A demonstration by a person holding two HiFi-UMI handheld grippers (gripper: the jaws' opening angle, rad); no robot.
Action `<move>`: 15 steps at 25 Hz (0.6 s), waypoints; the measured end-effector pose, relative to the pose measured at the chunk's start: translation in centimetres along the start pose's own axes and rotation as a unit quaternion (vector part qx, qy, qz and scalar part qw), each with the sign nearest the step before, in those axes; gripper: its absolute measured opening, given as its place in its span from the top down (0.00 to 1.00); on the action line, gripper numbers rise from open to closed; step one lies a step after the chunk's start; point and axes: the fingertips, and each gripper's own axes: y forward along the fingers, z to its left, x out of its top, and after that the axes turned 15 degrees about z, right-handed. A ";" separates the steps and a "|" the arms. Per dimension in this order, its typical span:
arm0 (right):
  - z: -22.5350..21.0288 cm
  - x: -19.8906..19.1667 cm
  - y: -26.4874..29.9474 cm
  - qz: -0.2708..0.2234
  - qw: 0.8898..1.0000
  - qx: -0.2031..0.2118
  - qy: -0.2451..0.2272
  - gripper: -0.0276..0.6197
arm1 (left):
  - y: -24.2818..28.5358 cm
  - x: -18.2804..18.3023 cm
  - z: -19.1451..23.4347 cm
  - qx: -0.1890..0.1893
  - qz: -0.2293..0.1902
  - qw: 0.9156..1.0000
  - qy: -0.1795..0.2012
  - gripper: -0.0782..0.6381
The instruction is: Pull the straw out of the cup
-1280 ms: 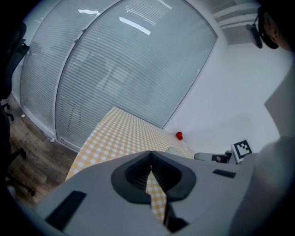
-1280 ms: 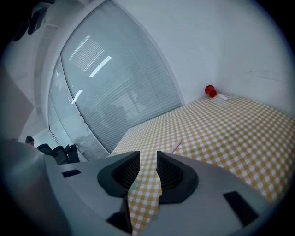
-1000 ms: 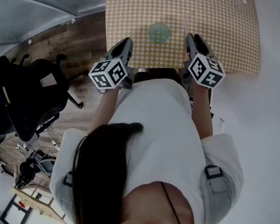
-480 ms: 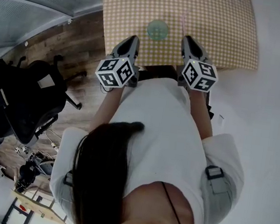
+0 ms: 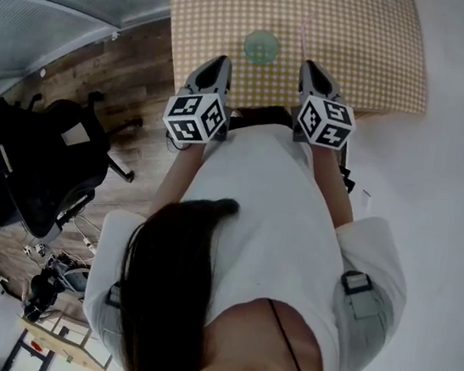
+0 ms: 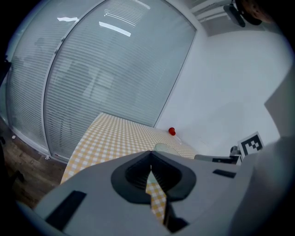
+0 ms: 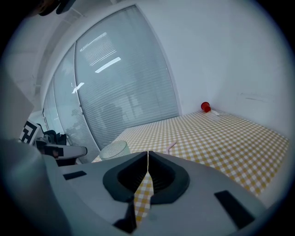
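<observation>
Since a second ago my right gripper (image 5: 310, 67) has slid a little inward toward the left one. Its jaws have just been closing and now meet with nothing between them. My left gripper (image 5: 217, 67) is likewise pressed together and empty. Both hover at the near edge of the table with the yellow-and-white checked cloth (image 5: 364, 36). Between them, close to that near edge, stands the pale green translucent plastic cup (image 5: 261, 47). The thin pink straw (image 5: 303, 34) lies flat on the cloth just right of the cup, outside it, pointing toward the far edge. A small red object (image 7: 205, 107) sits near the far edge.
</observation>
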 end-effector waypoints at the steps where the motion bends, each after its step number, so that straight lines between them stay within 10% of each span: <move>1: -0.1 0.0 -0.1 0.000 1.000 -0.003 -0.001 0.90 | 0.0 0.0 0.0 -0.001 0.000 1.000 0.000 0.88; 15: 0.1 -0.1 -0.5 -0.004 0.999 -0.024 -0.021 0.90 | -0.1 0.2 -0.1 -0.023 -0.003 1.000 0.002 0.88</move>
